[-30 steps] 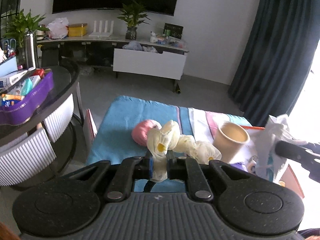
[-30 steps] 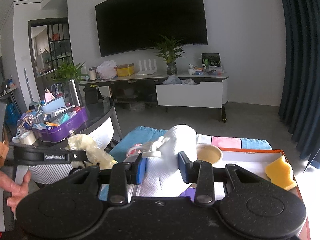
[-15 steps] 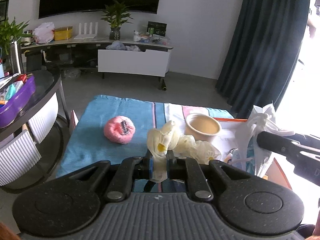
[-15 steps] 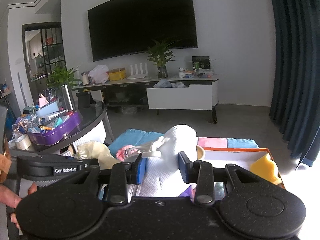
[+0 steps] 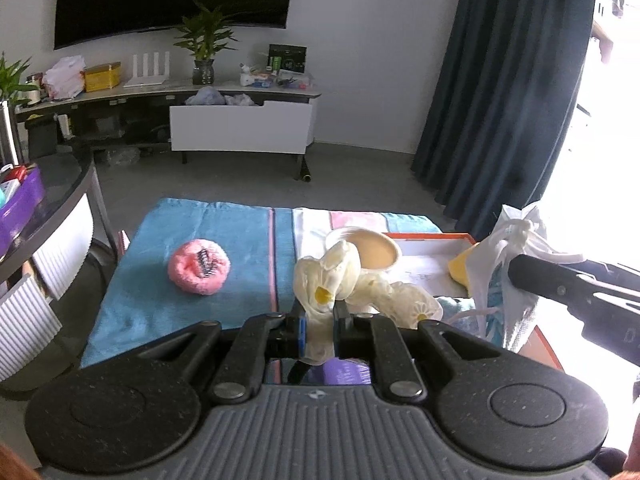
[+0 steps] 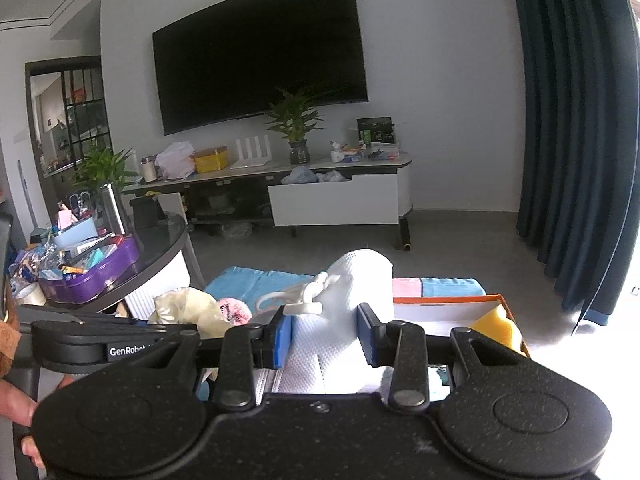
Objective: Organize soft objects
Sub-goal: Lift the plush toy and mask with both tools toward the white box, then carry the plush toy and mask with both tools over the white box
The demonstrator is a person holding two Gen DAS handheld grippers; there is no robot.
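My left gripper (image 5: 319, 322) is shut on a pale yellow cloth with daisy print (image 5: 326, 276), held above the striped blue towel (image 5: 240, 240). My right gripper (image 6: 325, 334) is shut on a white textured bag with drawstrings (image 6: 352, 280); the bag also shows in the left wrist view (image 5: 504, 264). A pink fluffy ball (image 5: 199, 267) lies on the towel to the left. An orange-rimmed box (image 5: 432, 236) at the right holds a yellow sponge (image 6: 496, 326). The yellow cloth also shows in the right wrist view (image 6: 184, 306).
A beige bowl (image 5: 374, 250) sits by the box's left end. A glass round table with a purple tray (image 6: 92, 276) stands at the left. A TV stand (image 5: 240, 136) is at the far wall, and dark curtains (image 5: 500, 100) hang at the right.
Both grippers moved with their loads and both views shifted. The pink ball, once hidden behind the yellow cloth, now lies in full view to its left.
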